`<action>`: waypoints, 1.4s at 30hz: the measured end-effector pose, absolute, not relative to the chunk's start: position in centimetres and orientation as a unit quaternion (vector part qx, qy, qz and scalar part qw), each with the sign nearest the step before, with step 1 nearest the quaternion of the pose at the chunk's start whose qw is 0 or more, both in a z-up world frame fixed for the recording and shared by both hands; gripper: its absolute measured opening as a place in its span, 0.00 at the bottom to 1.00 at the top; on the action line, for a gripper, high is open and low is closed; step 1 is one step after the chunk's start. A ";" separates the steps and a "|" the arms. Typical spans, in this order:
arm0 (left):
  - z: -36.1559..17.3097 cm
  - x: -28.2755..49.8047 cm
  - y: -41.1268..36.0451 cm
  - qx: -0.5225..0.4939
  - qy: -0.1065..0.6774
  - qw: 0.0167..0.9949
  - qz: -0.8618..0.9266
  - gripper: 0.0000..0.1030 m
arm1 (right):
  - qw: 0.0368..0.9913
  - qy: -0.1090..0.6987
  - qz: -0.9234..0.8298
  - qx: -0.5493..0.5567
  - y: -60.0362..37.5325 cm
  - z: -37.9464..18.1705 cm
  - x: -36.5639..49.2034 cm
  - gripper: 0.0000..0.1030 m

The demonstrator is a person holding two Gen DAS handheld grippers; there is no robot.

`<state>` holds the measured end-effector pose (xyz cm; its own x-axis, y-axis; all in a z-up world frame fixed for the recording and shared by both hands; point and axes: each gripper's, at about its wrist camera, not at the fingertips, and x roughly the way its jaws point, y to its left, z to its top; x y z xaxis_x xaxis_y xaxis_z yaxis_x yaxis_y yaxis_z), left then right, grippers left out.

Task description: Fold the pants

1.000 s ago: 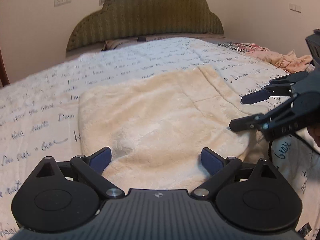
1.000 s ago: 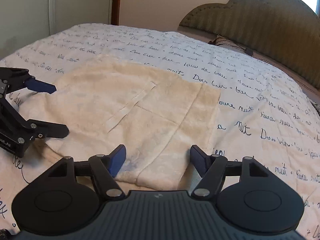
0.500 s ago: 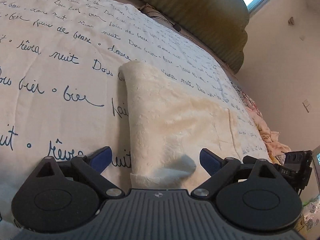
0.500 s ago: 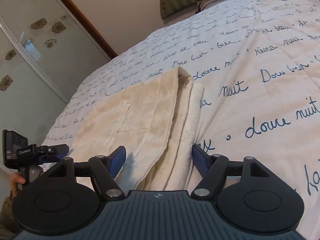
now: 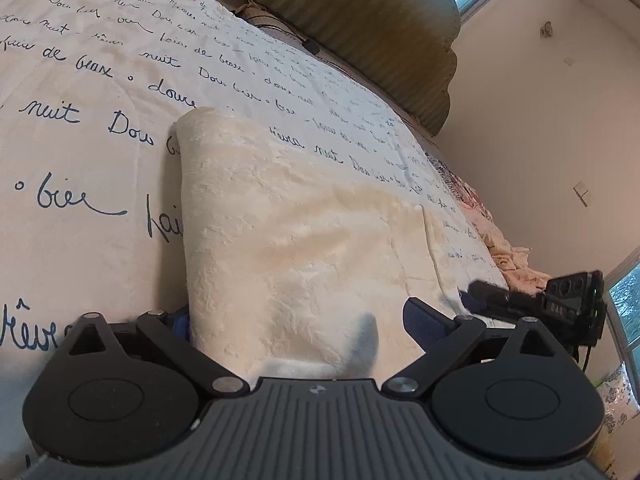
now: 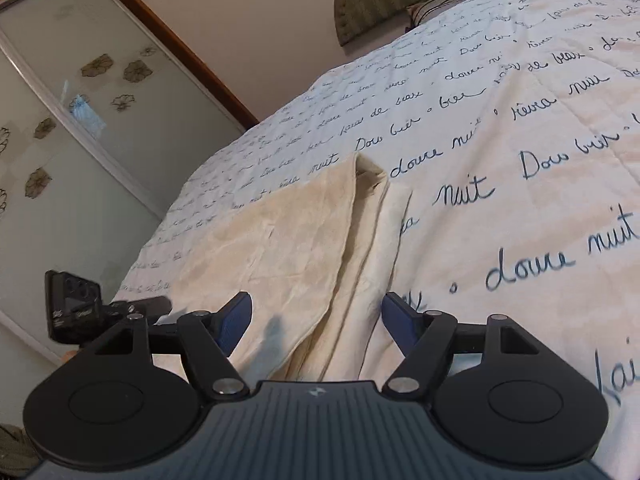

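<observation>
Script-printed quilted bedspread [image 5: 80, 152], fluffy cream folded pants [image 5: 288, 240], both tongs [image 5: 296, 322] [image 6: 316, 318] spread wide.

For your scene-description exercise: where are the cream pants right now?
In both wrist views the cream pants lie folded on the script-printed bedspread, between each open gripper's fingers, below the green headboard.

In front of me a white bedspread [image 5: 100, 92] covers the bed, printed all over with dark blue handwritten words. At its far end I see a ribbed olive-green headboard [image 5: 372, 28] with a scalloped edge, and a thin black cable [image 5: 280, 32] lies just below it. To my right a heap of pink cloth [image 5: 508, 248] sits at the bed's edge beside a pale wall. To my left I see a frosted sliding door [image 6: 80, 120] with a flower pattern.
</observation>
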<state>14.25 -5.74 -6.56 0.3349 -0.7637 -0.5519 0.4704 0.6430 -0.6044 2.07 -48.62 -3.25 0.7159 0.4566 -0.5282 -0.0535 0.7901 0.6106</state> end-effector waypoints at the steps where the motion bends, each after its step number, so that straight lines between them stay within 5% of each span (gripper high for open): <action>1: -6.5 14.2 -5.9 -0.165 0.429 0.800 -0.386 0.96 | 0.880 0.343 0.141 0.297 -49.0 -3.4 3.0 0.70; 13: -6.5 14.7 -5.9 -0.168 0.430 0.794 -0.395 1.00 | 0.826 0.390 0.236 0.330 -48.2 -5.8 3.9 0.70; 16: -6.3 14.1 -6.4 -0.143 0.422 0.806 -0.390 0.93 | 0.832 0.388 0.225 0.325 -47.3 -5.7 2.8 0.65; 18: -5.8 12.9 -7.4 -0.086 0.404 0.833 -0.367 0.71 | 0.846 0.382 0.183 0.323 -47.1 -5.5 3.0 0.41; 23: -5.0 11.6 -7.0 -0.049 0.370 0.860 -0.348 0.35 | 0.868 0.371 0.142 0.299 -45.3 -4.7 2.4 0.29; 26: -4.1 11.2 -6.6 -0.050 0.354 0.868 -0.346 0.26 | 0.882 0.352 0.134 0.284 -44.0 -3.0 1.3 0.21; 34: 0.6 10.0 -4.9 0.001 0.243 0.919 -0.311 0.23 | 0.923 0.301 0.165 0.172 -38.4 3.6 2.6 0.20; 42: 3.2 16.4 -3.1 0.056 0.211 0.947 -0.236 0.24 | 0.935 0.263 0.196 0.137 -34.0 4.7 11.6 0.20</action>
<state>16.37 -3.12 3.23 0.7991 -0.4239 -0.4264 0.4709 0.8822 0.0054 11.56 -34.00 4.65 0.7856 0.4376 -0.4375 -0.2941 0.8861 0.3583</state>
